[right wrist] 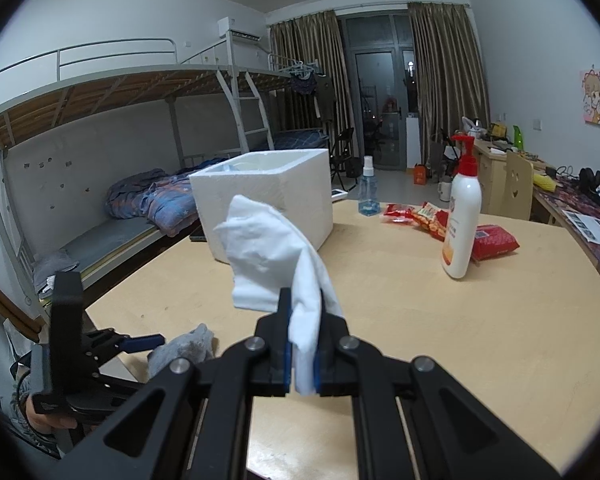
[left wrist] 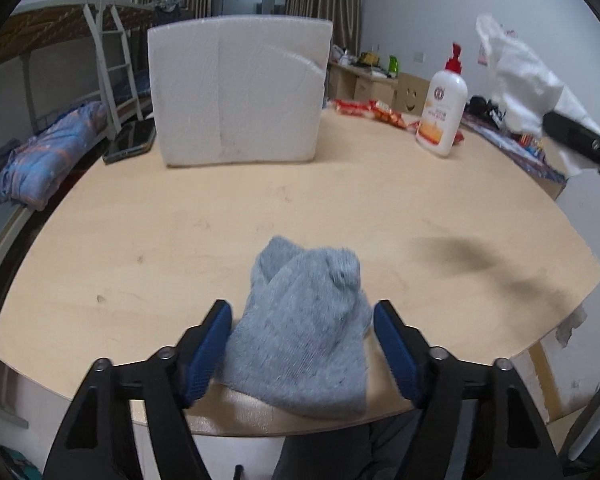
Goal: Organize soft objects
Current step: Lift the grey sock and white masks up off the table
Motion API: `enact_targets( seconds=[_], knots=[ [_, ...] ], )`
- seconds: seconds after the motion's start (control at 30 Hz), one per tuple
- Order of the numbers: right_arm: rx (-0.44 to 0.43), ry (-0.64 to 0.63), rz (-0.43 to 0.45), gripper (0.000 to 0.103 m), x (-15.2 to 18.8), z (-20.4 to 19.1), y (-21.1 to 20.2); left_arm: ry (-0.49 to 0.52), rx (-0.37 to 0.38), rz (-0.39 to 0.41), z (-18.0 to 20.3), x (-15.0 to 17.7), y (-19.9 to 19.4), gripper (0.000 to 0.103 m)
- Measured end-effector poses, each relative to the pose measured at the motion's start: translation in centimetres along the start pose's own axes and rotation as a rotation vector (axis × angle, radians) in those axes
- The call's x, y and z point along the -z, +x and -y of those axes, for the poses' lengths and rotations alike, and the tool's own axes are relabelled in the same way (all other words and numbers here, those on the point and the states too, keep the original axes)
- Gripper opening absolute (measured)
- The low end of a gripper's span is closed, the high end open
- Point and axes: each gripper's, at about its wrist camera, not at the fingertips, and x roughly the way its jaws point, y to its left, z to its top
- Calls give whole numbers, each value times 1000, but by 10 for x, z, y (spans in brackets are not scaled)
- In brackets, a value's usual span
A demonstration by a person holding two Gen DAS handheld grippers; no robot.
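Observation:
A grey knitted sock [left wrist: 304,328] lies at the near edge of the wooden table [left wrist: 180,220]. My left gripper [left wrist: 302,320] is open, with its blue pads on either side of the sock and not closed on it. The sock [right wrist: 184,350] and left gripper [right wrist: 140,344] also show at the lower left of the right wrist view. My right gripper [right wrist: 303,312] is shut on a white cloth [right wrist: 276,248] and holds it above the table. In the left wrist view the cloth [left wrist: 524,76] hangs high at the right. A white foam box [left wrist: 240,88] stands open-topped at the back.
A white lotion pump bottle [right wrist: 462,220] stands at the right, with red snack packets [right wrist: 424,214] and a clear spray bottle [right wrist: 369,192] behind it. A phone [left wrist: 130,142] lies left of the box. A bunk bed [right wrist: 120,140] is to the left.

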Motion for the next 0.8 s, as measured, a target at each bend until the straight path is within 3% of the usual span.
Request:
enact_targets(
  seconds=[0.1, 0.17, 0.2, 0.33, 0.63, 0.8],
  knots=[
    [-8, -2, 0, 10, 1, -4, 0, 7, -4, -28, 0, 5, 7, 47],
    [-14, -4, 1, 10, 2, -5, -1, 20, -17, -19, 1, 8, 7, 21],
    [-16, -3, 4, 10, 2, -6, -1, 25, -16, -21, 1, 8, 7, 19],
    [-33, 0, 14, 10, 2, -10, -1, 14, 12, -10, -3, 6, 2, 16],
    [-93, -36, 24, 10, -5, -30, 5, 13, -36, 195, -10, -23, -56, 16],
    [-125, -55, 22, 10, -9, -43, 12, 9, -56, 247, -15, -27, -75, 16]
  ],
)
